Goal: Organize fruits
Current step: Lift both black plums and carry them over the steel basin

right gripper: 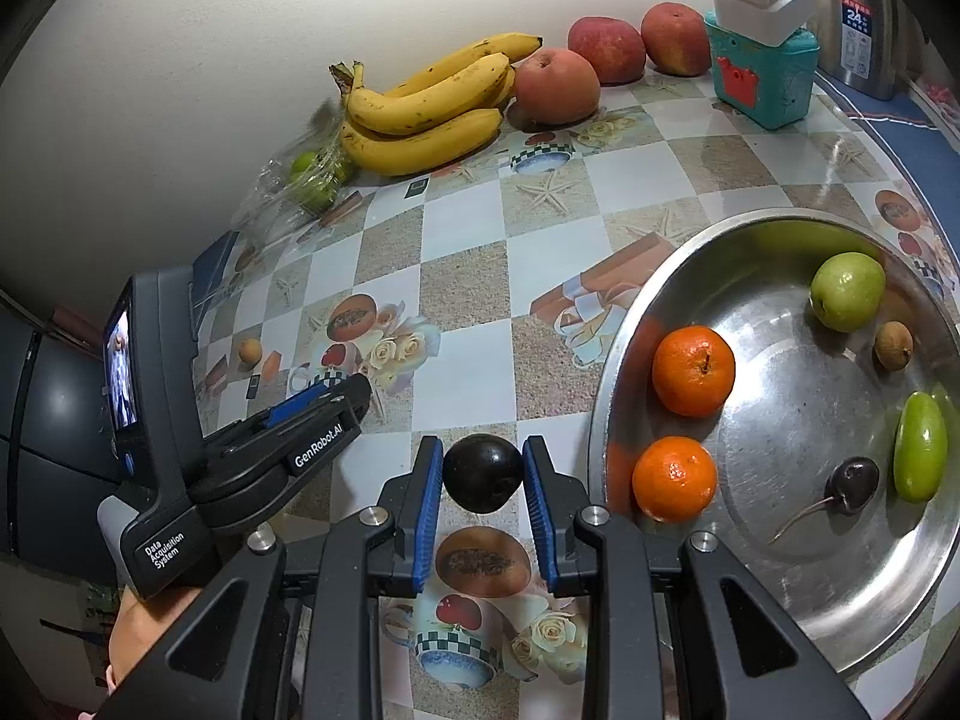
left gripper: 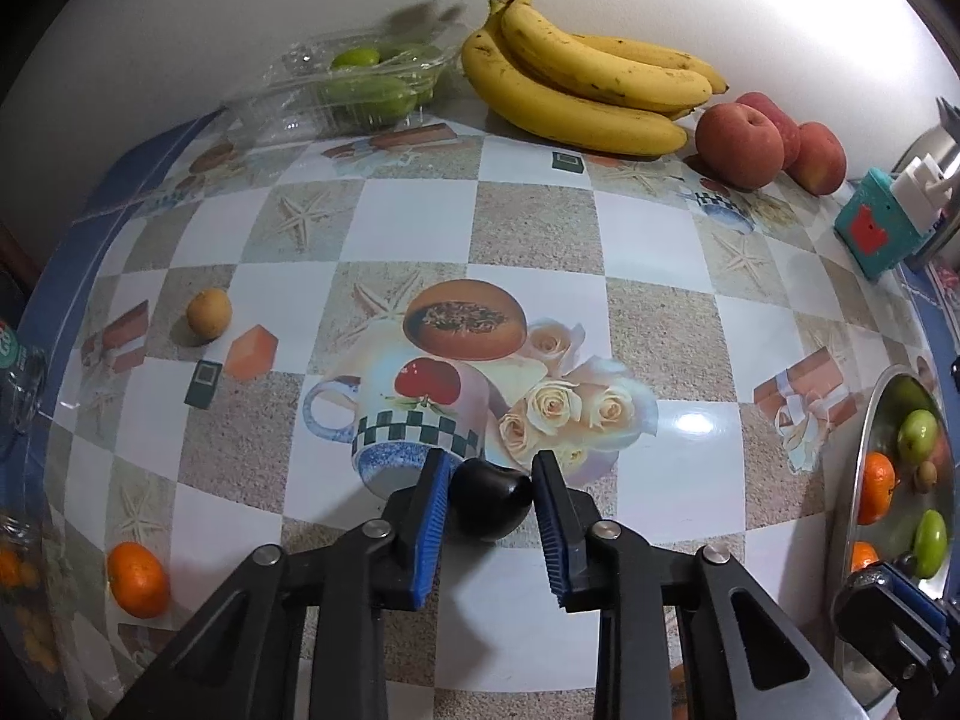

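Note:
My left gripper (left gripper: 489, 495) is shut on a dark plum (left gripper: 483, 507), held between its blue pads just above the patterned tablecloth. My right gripper (right gripper: 483, 474) is shut on a second dark plum (right gripper: 480, 471), left of the steel bowl (right gripper: 606, 420). That bowl holds two mandarins (right gripper: 693, 369), green fruits (right gripper: 847, 291), a small brown fruit and a cherry (right gripper: 852, 483). A mandarin (left gripper: 138, 579) and a small tan fruit (left gripper: 208, 314) lie loose on the table at the left. In the right wrist view the left gripper (right gripper: 354, 390) sits to the left, its plum hidden.
Along the back wall are bananas (left gripper: 576, 90), peaches (left gripper: 741, 147) and a clear plastic box of green fruits (left gripper: 366, 84). A teal box (right gripper: 759, 81) with a white plug on top and a steel kettle (right gripper: 858, 12) stand at the back right. A hand holds the left gripper.

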The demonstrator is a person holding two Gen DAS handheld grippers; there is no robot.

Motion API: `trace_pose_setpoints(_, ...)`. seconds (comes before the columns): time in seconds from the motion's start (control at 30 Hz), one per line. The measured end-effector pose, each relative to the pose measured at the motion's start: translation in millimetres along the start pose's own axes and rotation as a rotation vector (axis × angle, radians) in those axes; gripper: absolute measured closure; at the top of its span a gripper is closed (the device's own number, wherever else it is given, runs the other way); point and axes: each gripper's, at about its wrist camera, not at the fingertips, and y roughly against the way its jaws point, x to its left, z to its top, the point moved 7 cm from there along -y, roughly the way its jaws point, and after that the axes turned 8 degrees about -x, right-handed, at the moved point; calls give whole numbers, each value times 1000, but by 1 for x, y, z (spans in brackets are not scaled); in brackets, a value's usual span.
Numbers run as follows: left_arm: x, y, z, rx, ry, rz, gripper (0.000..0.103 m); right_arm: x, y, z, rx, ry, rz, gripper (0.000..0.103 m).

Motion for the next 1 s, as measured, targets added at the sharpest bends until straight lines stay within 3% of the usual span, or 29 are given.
trace_pose_setpoints(0.23, 1, 6, 1, 11, 36, -38, 73, -1, 0, -1, 4, -7, 5, 75)
trace_pose_setpoints(0.4, -8, 31, 13, -36, 0, -39, 73, -5, 7, 3, -14, -26, 9, 75)
trace_pose_setpoints(0.63, -36, 62, 15, -43, -12, -121, 73, -43, 26, 13, -47, -107, -61, 75)
trace_pose_setpoints(0.8, -72, 79, 10, -56, -97, -155, 73, -85, 38, 16, -68, -182, -173, 75)
trace_pose_setpoints(1.0, -129, 90, -13, -15, -216, -246, 73, -126, 44, 13, -63, -284, -217, 75)
